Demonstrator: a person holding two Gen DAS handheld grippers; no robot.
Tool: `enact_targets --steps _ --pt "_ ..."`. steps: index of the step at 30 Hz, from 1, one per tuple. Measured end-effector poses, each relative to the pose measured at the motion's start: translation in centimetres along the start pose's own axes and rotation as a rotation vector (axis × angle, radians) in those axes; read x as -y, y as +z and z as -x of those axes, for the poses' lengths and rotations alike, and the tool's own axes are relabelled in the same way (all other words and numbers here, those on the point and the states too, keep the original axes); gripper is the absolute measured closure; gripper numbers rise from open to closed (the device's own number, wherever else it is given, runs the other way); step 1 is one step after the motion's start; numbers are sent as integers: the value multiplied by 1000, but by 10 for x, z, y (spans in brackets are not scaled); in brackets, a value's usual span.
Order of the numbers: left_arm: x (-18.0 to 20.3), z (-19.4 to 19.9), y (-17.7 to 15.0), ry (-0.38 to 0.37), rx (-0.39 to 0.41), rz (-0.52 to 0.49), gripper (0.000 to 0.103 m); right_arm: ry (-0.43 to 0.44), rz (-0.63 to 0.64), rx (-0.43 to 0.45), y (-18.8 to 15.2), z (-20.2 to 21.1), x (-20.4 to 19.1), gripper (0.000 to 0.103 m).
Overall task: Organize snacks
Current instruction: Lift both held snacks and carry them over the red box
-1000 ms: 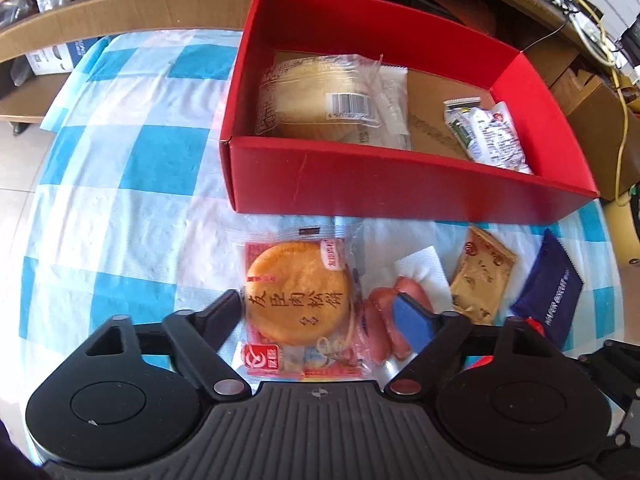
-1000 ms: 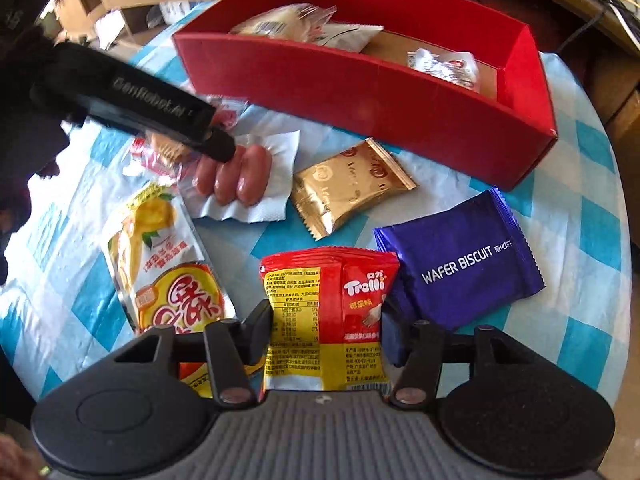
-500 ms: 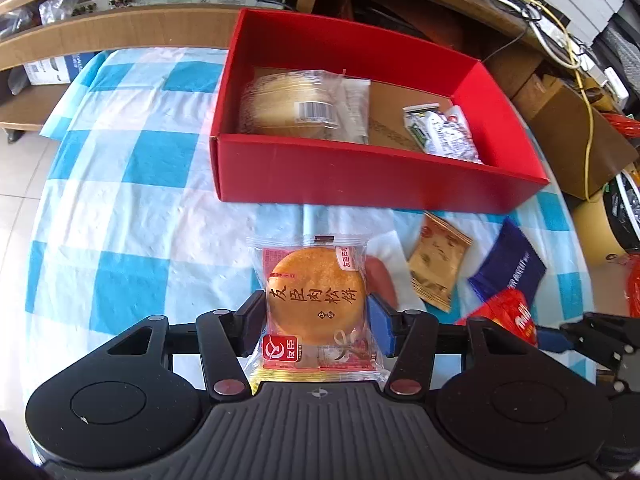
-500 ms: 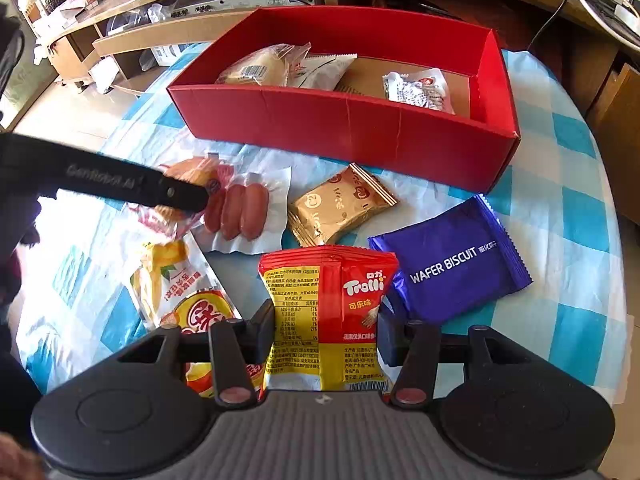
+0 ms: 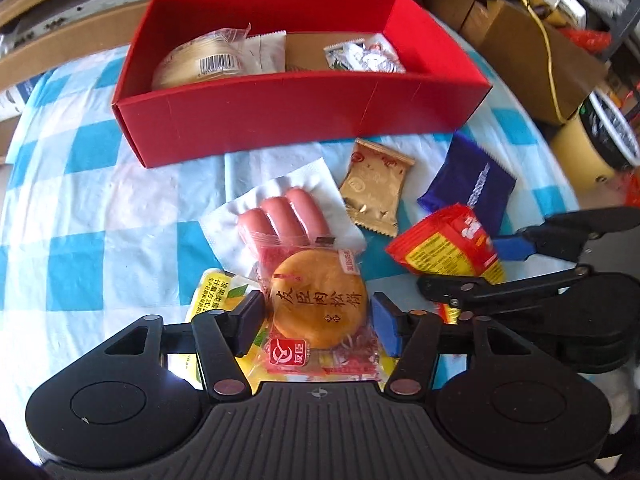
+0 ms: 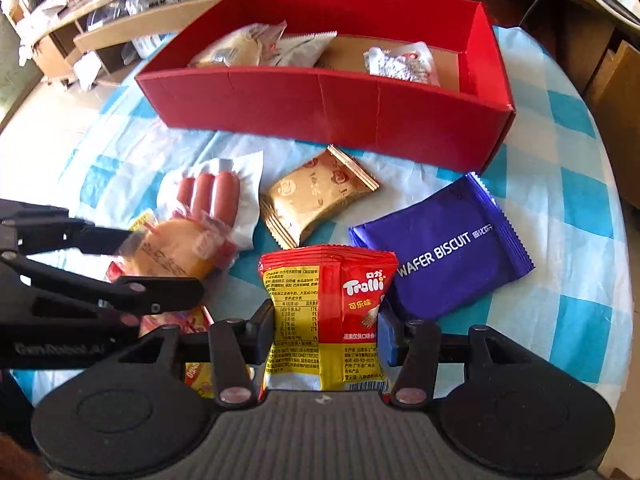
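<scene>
Left wrist view puts your left gripper (image 5: 318,314) low in the frame with the round cake packet (image 5: 320,306) between its jaws. They are opening at this moment, and a gap shows beside each pad, so the packet looks barely pinched, if at all. It hangs over the yellow pouch (image 5: 212,294) and the sausage pack (image 5: 286,220), well short of the red box (image 5: 304,108) in the upper middle. Before you carry it further, close again on the firm cake itself and not on the loose wrapper edge, or it may slip out on the way.

Right wrist view shows your right gripper (image 6: 326,326) clamped on the red gummy bag (image 6: 328,312), jaws fairly narrow with both pads pressing its sides and the bag standing upright between them. That grip looks sound.

Lift both packets clear over the near wall of the box before you let go. Its left end already holds a wrapped bun (image 6: 236,46) and a white sachet, and a silver packet (image 6: 400,64) lies toward the right, so aim for the bare cardboard floor between them. Keep the two grippers apart, since they sit close together here. The gold packet (image 6: 316,196) and the purple wafer biscuit (image 6: 444,248) wait on the checked bench (image 5: 100,208).
</scene>
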State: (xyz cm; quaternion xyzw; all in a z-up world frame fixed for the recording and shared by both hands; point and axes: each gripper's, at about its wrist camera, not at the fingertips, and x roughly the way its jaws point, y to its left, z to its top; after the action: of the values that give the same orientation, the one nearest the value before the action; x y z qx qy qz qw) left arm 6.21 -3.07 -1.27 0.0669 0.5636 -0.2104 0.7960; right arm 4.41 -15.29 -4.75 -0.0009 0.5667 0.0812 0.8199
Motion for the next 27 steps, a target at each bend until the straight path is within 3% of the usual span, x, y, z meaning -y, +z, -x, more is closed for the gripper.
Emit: enact_targets --steps 3,7,10,11,12,27 --pt "-4 -6 -1 24 -1 10 22 -5 2 -7 0 -1 2 46" --pt "-7 -10 -1 40 3 20 20 -17 18 -6 -1 -1 0 46" --pt "-4 -9 -2 40 6 6 28 -20 23 -4 -2 0 -1 48" --pt "-2 -6 -3 29 7 1 38 -19 24 -2 -2 1 -2 48" --pt "-1 -4 -4 23 8 -3 40 -18 26 0 -2 2 -2 48" --pt "1 25 12 -25 107 35 41 12 -33 101 16 32 6 50"
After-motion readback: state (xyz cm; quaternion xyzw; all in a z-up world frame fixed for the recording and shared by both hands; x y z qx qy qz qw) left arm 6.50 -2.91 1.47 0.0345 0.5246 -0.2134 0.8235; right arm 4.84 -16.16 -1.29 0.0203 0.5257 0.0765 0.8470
